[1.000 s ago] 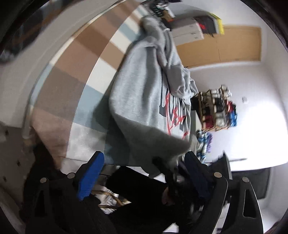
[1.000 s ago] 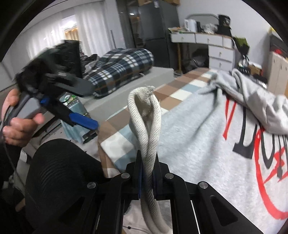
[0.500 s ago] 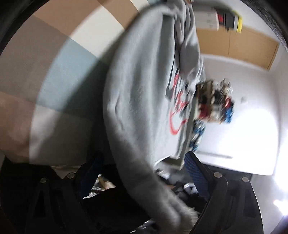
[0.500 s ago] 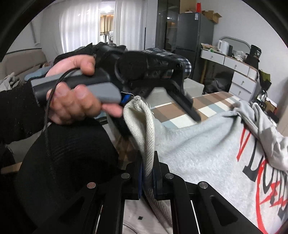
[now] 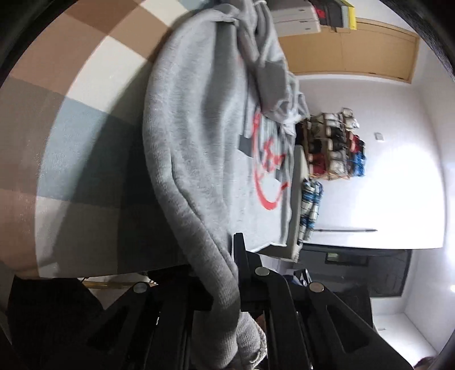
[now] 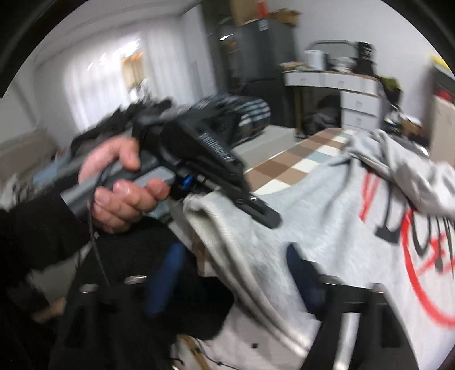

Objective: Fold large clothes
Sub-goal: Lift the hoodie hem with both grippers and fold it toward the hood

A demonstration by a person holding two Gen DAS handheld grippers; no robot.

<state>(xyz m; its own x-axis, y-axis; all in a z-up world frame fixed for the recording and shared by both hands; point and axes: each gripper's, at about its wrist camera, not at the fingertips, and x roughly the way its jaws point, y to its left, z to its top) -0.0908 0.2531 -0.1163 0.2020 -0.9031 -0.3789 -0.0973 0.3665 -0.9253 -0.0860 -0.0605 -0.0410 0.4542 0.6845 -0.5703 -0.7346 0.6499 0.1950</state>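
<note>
A: Left wrist view: your left gripper [image 5: 224, 287] has its jaws clamped on the grey sweatshirt [image 5: 204, 136] hem.

B: And your right gripper [image 6: 230, 273]?

A: Jaws opening, hem lying loose between them, running toward the frame's lower right.

A lived-in home: fridge [image 6: 264, 51], drawer desk [image 6: 341, 85], curtained window [image 6: 113, 71].

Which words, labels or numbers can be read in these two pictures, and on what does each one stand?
None can be read with certainty.
Grey sweatshirt: large red and black print; letters cut off, folded and blurred, unreadable.
Same print in the left wrist view: red ring and dark strokes, no legible word.
Left gripper body: raised lettering, too blurred.
Boxes on the refrigerator: any marks too small.
</note>
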